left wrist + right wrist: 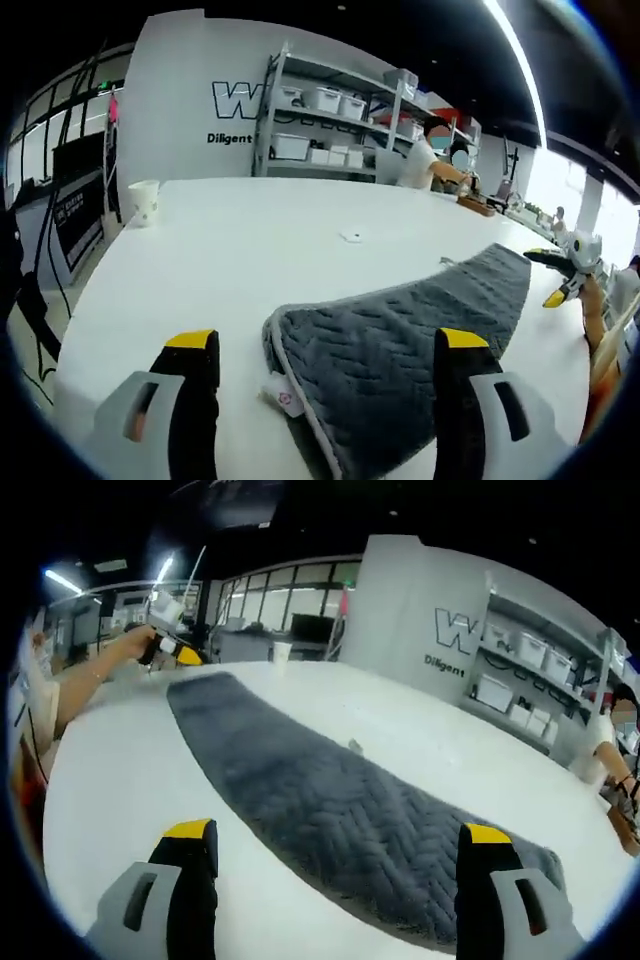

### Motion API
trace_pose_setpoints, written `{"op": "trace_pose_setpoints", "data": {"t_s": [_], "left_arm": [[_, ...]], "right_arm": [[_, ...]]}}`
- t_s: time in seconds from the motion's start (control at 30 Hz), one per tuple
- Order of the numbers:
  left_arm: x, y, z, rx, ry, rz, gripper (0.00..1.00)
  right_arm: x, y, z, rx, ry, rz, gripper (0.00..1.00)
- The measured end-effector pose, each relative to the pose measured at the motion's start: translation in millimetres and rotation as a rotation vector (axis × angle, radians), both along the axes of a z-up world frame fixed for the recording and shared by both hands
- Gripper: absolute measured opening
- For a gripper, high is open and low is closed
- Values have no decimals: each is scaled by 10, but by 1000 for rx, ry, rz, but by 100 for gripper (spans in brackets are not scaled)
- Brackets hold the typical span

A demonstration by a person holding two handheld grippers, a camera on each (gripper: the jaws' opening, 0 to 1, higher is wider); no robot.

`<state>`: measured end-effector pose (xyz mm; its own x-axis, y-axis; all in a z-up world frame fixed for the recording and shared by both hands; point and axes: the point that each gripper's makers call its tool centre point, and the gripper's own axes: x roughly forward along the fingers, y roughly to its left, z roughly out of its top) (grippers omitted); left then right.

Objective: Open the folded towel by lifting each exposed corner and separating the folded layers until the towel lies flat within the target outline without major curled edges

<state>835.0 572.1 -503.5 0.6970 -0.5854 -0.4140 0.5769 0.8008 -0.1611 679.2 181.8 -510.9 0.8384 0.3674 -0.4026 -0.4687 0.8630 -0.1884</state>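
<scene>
A grey quilted towel (400, 340) with a pale hem lies on the white table (250, 260) as a long folded strip. One rounded end sits between the wide-apart jaws of my left gripper (326, 340), which is open and holds nothing. A small white label (283, 395) sticks out under that end. In the right gripper view the towel (320, 800) runs from the near right to the far left. My right gripper (338, 832) is open above its near end. The right gripper (562, 272) also appears at the towel's far end in the left gripper view. A hand holds the left gripper (168, 646) at the far end.
A paper cup (143, 202) stands near the table's far left edge and a small white object (352, 236) lies mid-table. Shelves with white bins (320, 120) line the back wall, where a person (420, 160) stands. Bare tabletop (430, 730) spreads beside the towel.
</scene>
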Motion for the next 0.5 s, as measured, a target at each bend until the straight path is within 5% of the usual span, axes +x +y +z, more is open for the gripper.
{"op": "trace_pose_setpoints", "data": {"t_s": [0.5], "left_arm": [[358,21,-238,56,17,0,58]], "right_arm": [[-5,-20,3,74,16,-15,99]]}}
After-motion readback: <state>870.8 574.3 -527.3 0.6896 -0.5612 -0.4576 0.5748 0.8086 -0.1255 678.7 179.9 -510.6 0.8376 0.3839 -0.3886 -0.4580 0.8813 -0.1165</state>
